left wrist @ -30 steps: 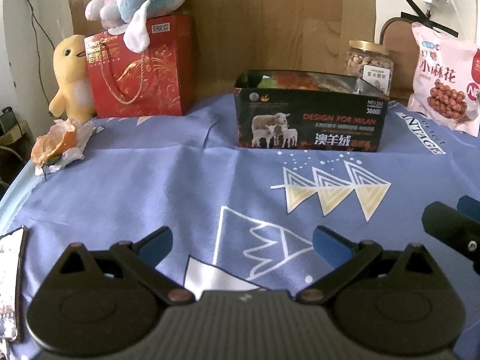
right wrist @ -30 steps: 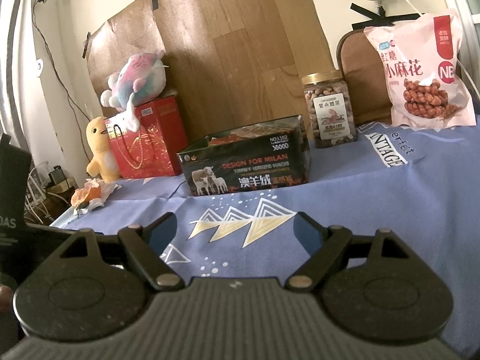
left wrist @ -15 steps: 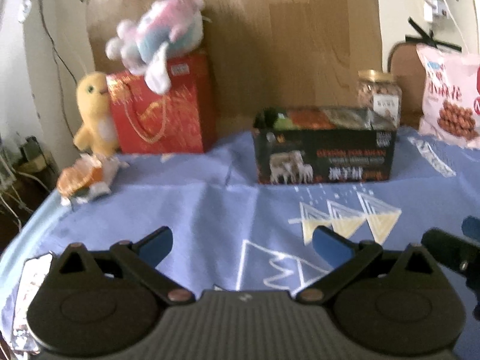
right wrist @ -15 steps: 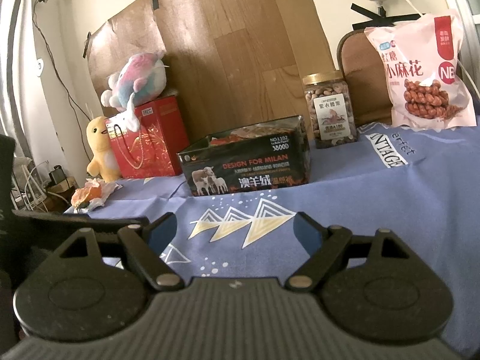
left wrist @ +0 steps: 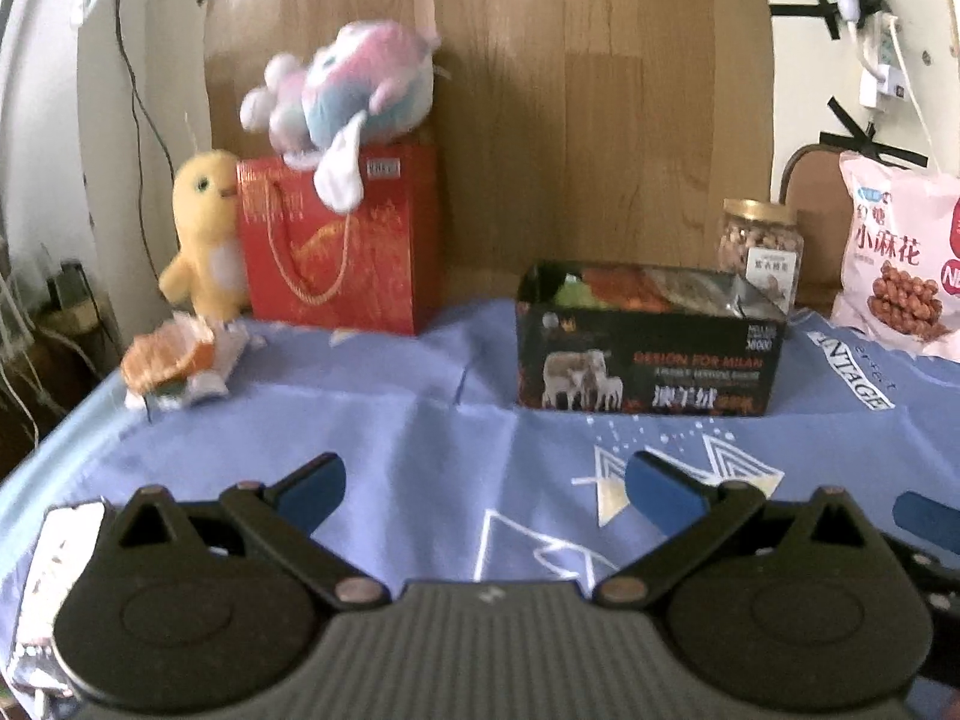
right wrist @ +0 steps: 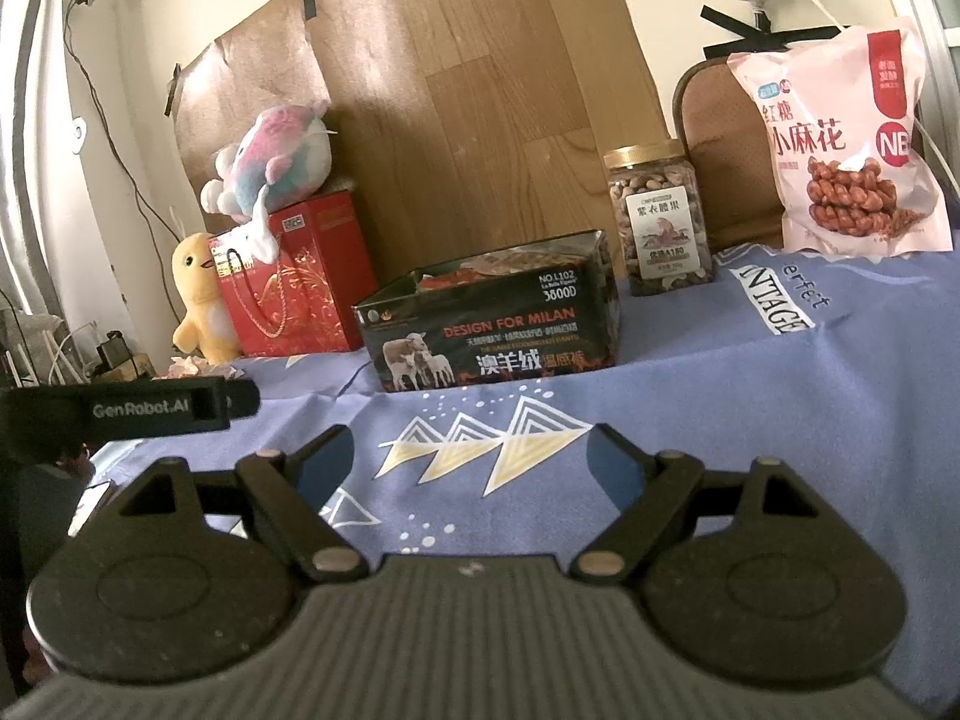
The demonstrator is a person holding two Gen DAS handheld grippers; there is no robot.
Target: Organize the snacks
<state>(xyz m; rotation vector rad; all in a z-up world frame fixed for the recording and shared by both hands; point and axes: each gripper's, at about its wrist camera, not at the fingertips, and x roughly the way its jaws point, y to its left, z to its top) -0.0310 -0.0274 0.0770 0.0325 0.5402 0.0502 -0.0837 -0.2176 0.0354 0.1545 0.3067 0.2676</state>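
Hovering: both grippers hang low over the near part of the blue cloth (left wrist: 420,438), holding nothing, well short of any snack.
Left gripper (left wrist: 483,489): released, jaws spread wide with only cloth between them.
Right gripper (right wrist: 471,459): released too, jaws wide apart and nothing held; the left tool's black arm crosses the left side of its view.
Dark box (right wrist: 489,324): open-topped, printed with sheep, standing mid-table toward the far side; it already holds some packets, orange and red ones showing over the rim, though what exactly they are is too blurred to tell.
Orange packet (left wrist: 171,354): a crumpled wrapper lying loose at the far left of the cloth, just in front of the yellow plush chick (left wrist: 204,234), well apart from the box.
Silver packet (left wrist: 45,576): a foil wrapper at the near left edge, just beside the left gripper's body and partly hidden by it.
Nut jar (right wrist: 657,219): upright behind the box's right end, near it but not inside.
Pink bag (right wrist: 840,144): large twist-snack bag propped at the far right, apart from the box.
Done so far: judging by the box's contents, part of the sorting looks finished.
Left to do: the two loose packets on the left seem the likeliest remainder; whether jar and bag belong in the box I cannot tell.
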